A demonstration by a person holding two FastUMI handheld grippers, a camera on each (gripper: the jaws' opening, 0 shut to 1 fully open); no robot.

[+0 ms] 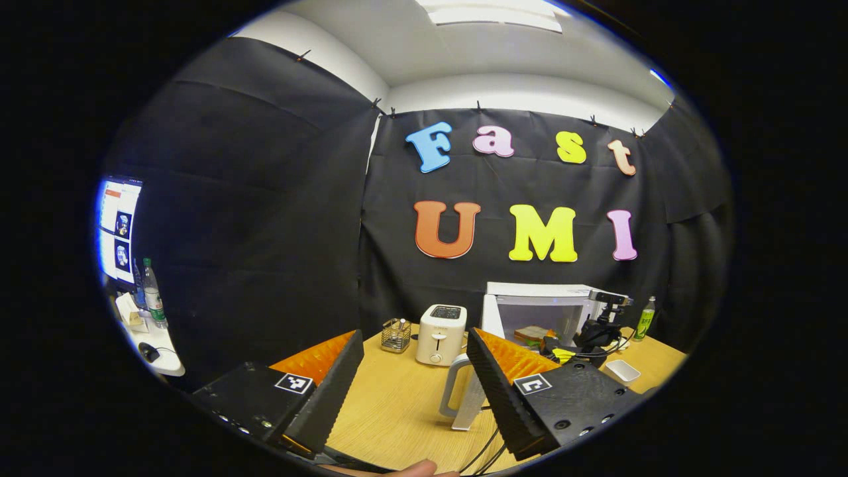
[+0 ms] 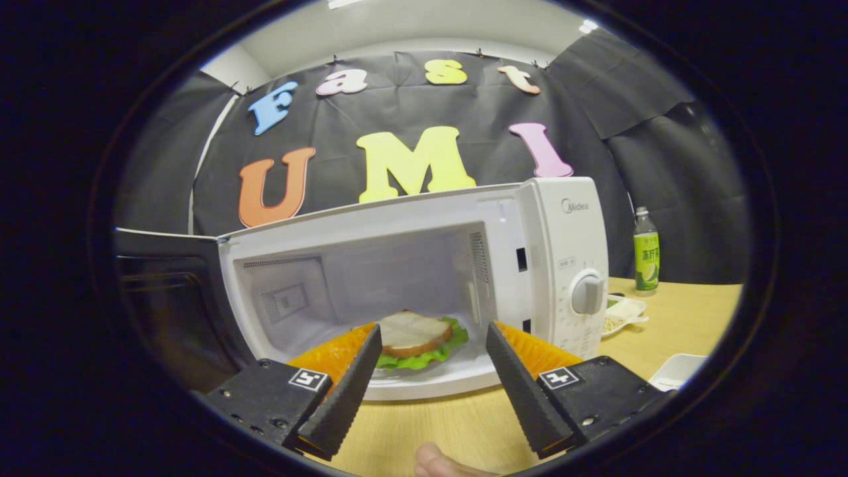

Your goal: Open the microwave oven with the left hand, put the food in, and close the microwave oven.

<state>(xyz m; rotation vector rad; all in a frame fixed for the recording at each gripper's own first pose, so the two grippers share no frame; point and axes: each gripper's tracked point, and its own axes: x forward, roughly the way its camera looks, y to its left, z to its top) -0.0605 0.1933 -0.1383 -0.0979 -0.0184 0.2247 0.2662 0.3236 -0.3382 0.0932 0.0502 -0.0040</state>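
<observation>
Both my grippers (image 1: 414,387) (image 2: 430,391) gape empty; sandwich (image 2: 417,338) sits inside, so I should swing the door (image 2: 169,298) shut squarely.

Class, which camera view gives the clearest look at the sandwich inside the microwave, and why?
The right gripper view: the sandwich sits close, in the open microwave, bread and lettuce distinct between the open right tongs. In the left gripper view the sandwich is a small, distant brownish shape inside the microwave.

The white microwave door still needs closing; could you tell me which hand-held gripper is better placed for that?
Left: the open door swings out beside the left hand-held gripper. The right hand-held gripper faces the sandwich inside.
</observation>
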